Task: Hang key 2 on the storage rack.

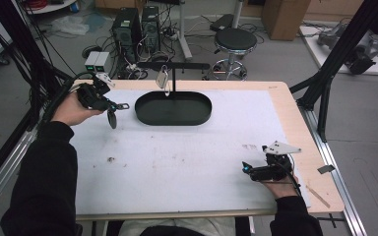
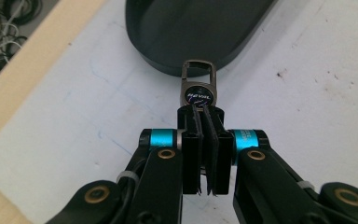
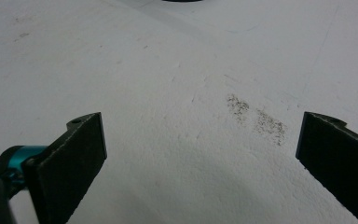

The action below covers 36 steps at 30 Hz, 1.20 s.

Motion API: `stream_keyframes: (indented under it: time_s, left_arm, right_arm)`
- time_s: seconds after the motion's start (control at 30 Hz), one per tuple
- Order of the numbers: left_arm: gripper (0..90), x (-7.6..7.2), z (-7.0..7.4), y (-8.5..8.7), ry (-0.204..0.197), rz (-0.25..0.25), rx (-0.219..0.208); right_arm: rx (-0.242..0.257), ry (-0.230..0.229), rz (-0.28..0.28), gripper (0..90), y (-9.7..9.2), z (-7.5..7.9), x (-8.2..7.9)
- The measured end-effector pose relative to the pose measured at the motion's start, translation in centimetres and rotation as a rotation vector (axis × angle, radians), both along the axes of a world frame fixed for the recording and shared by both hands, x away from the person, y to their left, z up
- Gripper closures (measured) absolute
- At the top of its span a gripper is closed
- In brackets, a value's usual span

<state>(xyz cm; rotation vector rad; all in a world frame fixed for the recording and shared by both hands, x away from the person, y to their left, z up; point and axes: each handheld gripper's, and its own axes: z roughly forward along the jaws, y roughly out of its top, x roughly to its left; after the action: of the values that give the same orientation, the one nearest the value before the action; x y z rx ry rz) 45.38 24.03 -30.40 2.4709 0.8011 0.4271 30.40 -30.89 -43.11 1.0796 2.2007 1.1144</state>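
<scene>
- At far left of the tabletop [image 1: 177, 162], left gripper [image 1: 112, 104] is held above the white surface, jaws pressed together on a keychain [image 1: 112, 118].
- Left gripper view: keychain [image 2: 198, 91] pinched by its lower end betw. the two black pads [image 2: 192, 140]; round dark badge w/ blue lettering sits just past the pad tips, metal clasp loop points away toward the tray [image 2: 191, 32].
- High view: keychain hangs/juts from the jaw tips, clear of the tabletop, just left of the black oval tray [image 1: 173, 109], not touching it.
- Tray lies at far centre of the tabletop; a black T-shaped stand [image 1: 173, 69] rises from its far side, w/ a second pale tag-like keychain [image 1: 163, 78] hanging off the crossbar.
- Near right: right gripper [image 1: 248, 169] sits low by the tabletop's near-right part, well apart from tray & keychain.
- Right gripper view: both jaws spread wide, nothing betw. them, bare white surface w/ a dark smudge [image 3: 256, 119] ahead.
- Person's dark sleeve [image 1: 44, 182] runs up the left side.
</scene>
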Motion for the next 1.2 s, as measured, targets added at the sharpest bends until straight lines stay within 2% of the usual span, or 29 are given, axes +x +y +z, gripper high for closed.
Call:
stream_keyframes:
  time_s: [0.13,0.27,0.47,0.9,1.0,1.1,1.2]
  left_arm:
    - [85.9,-0.1,0.6,0.1,-0.034,0.013,-0.036]
    - [85.9,0.1,0.9,0.3,-0.048,0.033,-0.057]
    - [85.9,0.4,2.1,0.3,-0.058,0.042,-0.053]
    - [85.9,1.1,5.7,-1.5,-0.130,0.041,-0.082]
    - [85.9,1.5,6.4,-2.1,-0.141,0.036,-0.080]
    - [85.9,1.6,6.6,-3.3,-0.162,0.028,-0.031]
    - [85.9,1.8,6.5,-4.3,-0.166,0.015,-0.016]
  right_arm:
    - [0.006,-0.012,-0.002,0.8,-0.1,0.1,0.0]
    - [0.008,-0.008,-0.003,0.8,0.0,0.1,0.0]
    - [0.008,-0.006,-0.003,0.8,0.0,0.1,0.0]
    - [0.009,-0.008,0.001,0.8,0.1,0.1,0.0]
    - [0.011,-0.010,-0.001,0.8,0.0,0.1,0.0]
    - [0.008,-0.010,0.000,0.8,-0.1,0.1,0.0]
    - [0.010,-0.010,0.002,0.8,-0.1,0.1,0.0]
